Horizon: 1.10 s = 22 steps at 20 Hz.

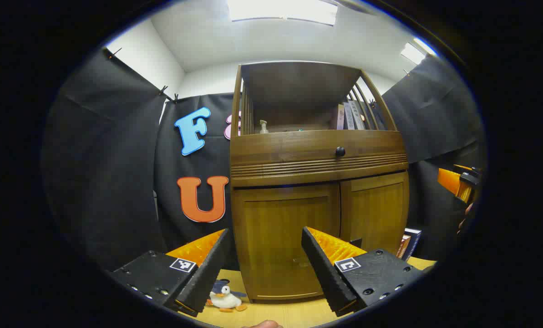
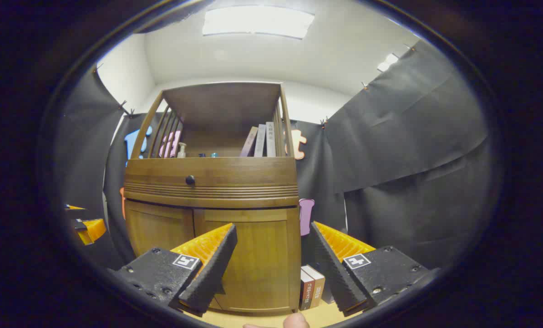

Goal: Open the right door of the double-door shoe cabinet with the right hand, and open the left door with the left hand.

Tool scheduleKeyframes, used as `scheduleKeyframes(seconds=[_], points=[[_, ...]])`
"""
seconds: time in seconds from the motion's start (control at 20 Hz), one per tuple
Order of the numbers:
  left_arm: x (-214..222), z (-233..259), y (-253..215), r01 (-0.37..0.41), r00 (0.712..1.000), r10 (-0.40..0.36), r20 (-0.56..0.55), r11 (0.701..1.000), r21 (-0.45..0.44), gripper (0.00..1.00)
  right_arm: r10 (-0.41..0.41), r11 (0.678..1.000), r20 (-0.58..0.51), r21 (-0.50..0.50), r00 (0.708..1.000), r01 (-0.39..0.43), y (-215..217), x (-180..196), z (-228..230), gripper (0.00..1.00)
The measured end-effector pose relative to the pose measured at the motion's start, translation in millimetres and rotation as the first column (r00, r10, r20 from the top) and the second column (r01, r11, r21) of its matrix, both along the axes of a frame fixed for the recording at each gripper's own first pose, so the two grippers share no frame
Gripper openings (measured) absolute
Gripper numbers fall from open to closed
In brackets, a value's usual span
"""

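Two closed doors at the base of a brown wooden shoe cabinet [image 1: 317,182], standing upright on a pale wooden surface [image 1: 294,314] against the black cloth wall. Above the doors, a ribbed band and a drawer front with one dark round knob [image 1: 340,151]; above that, an open shelf with slatted sides, holding a pump bottle [image 1: 263,127] and several leaning books [image 1: 348,116]. Left door [image 1: 282,241] plain, panelled, flush with its frame, right door [image 2: 257,259] the same, shut against the centre line. Left gripper [image 1: 266,264] low and in front of the left door, jaws spread wide, gripping nothing, apart from the wood. Right gripper [image 2: 271,269] low before the right door's outer edge, jaws likewise wide and empty, clear of the cabinet. More books [image 2: 311,287] upright on the surface just beside the cabinet's right side. Small penguin toy [image 1: 225,298] lying by the cabinet's left foot.
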<state>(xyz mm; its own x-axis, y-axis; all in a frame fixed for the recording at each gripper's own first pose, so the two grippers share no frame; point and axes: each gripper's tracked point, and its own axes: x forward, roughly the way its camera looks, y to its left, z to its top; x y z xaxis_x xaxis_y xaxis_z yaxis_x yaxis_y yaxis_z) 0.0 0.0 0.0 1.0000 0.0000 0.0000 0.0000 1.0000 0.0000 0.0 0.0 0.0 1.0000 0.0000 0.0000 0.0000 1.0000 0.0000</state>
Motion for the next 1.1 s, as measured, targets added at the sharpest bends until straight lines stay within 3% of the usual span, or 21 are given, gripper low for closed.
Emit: scheduleKeyframes(seconds=[0.2, 0.4, 0.7, 1.1], points=[[-3.4, -6.6, -8.6, -0.022, 1.000, 0.021, -0.016, 0.999, -0.034, 0.95, 0.060, 0.998, 0.014, 0.006, 0.998, -0.061, 12.3, 3.9, -4.2, 1.00], [-10.9, -16.3, -21.1, -0.034, 0.999, 0.033, -0.033, 0.999, -0.028, 0.94, 0.127, 0.991, -0.064, 0.043, 0.990, -0.125, 15.8, 6.5, -29.4, 1.00], [-10.4, -28.3, -29.0, -0.047, 0.995, 0.043, -0.087, 0.998, -0.037, 0.95, 0.164, 0.986, -0.094, 0.036, 0.982, -0.162, 23.0, 4.9, -40.6, 1.00], [-11.9, -28.5, -23.9, -0.060, 0.996, 0.058, -0.061, 0.998, -0.024, 0.95, 0.187, 0.982, -0.120, 0.040, 0.975, -0.183, 35.9, 7.7, -54.9, 1.00]])
